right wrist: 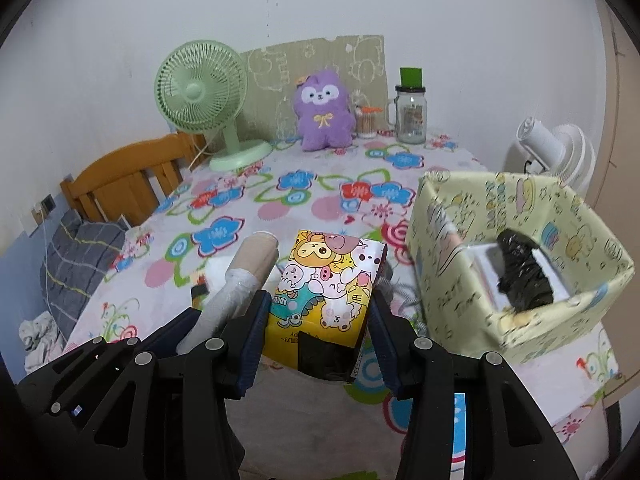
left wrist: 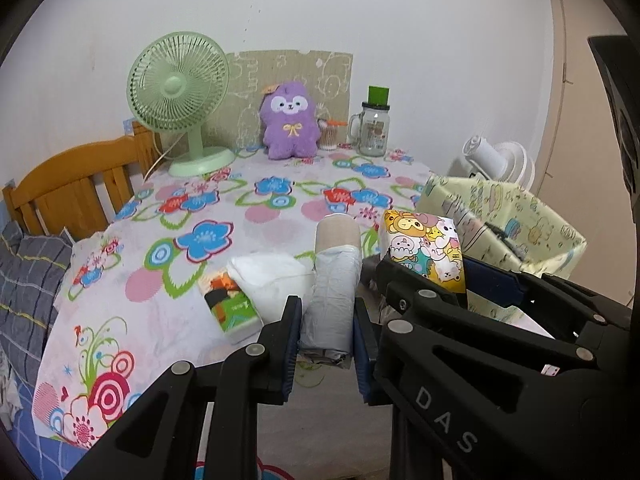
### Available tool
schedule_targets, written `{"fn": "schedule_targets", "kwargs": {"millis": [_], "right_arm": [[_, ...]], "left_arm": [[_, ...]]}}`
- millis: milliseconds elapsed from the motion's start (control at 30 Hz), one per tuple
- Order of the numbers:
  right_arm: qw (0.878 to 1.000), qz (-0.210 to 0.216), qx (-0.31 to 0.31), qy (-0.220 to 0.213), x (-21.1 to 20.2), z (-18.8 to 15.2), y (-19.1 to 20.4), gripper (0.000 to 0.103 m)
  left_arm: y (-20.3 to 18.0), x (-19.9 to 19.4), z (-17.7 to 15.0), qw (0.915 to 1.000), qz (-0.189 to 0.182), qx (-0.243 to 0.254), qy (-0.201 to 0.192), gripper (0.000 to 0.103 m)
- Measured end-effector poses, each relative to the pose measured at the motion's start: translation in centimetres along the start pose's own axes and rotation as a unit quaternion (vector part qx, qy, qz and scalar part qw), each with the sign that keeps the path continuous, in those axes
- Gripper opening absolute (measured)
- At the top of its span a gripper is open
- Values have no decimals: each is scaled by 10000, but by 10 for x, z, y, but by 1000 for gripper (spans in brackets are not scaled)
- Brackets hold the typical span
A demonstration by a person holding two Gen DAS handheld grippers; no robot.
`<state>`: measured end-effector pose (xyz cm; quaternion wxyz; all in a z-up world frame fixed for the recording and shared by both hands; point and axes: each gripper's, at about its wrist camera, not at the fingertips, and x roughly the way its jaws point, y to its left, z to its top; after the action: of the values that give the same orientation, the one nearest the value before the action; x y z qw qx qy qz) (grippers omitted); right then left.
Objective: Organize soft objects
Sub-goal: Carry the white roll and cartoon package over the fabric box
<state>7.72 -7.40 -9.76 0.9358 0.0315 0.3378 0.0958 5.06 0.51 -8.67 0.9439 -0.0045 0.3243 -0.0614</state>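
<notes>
Floral cloth (right wrist: 248, 216) covers the bench (left wrist: 132, 320), which runs back to a pale wall. A wooden headboard (left wrist: 68, 184) and a grey checked pillow (left wrist: 24, 264) sit off the bench's left edge. At the far side stand a green desk fan (left wrist: 180, 100), a purple plush toy (left wrist: 290, 124) propped against a scribbled cardboard sheet (left wrist: 296, 72), a small tub of cotton swabs (right wrist: 366, 120) and a glass mug jar (left wrist: 374, 128) topped by a green block. A white fan (right wrist: 556, 152) shows only in part behind the yellow patterned box (right wrist: 452, 280) at the right.

Inside that open box lies a white tray-like carton (right wrist: 492, 276) holding crumpled black plastic (right wrist: 520, 276); what lies beneath them is hidden.

The left tool (left wrist: 326, 332) is clenched on a roll of grey bags (left wrist: 332, 292) wound on a cardboard tube, held clear of the cloth with the bare tube end pointing away. The right tool (right wrist: 316, 336) is gripping a cartoon-printed tissue pack (right wrist: 328, 280), lifted just left of the box; a black patch on the pack's near end cannot be made out. In the left wrist view the right tool's dark frame blocks much of the box's near wall.

Behind the roll, a green and orange tissue pack (left wrist: 232, 308) and a white crumpled bag (left wrist: 272, 280) rest on the cloth, partly covered by the left tool's fingers (left wrist: 290, 328).
</notes>
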Motion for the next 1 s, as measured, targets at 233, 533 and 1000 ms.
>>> {"fn": "schedule_targets", "kwargs": {"millis": [233, 533, 1000], "right_arm": [[9999, -14, 21, -105, -13, 19, -6, 52], [9996, -58, 91, -256, -28, 44, -16, 52], [9989, -84, -55, -465, -42, 67, -34, 52]], "left_arm": [[-8, -9, 20, 10000, 1, 34, -94, 23], [-20, -18, 44, 9997, -4, 124, -226, 23], [-40, -21, 66, 9992, 14, 68, -400, 23]]}}
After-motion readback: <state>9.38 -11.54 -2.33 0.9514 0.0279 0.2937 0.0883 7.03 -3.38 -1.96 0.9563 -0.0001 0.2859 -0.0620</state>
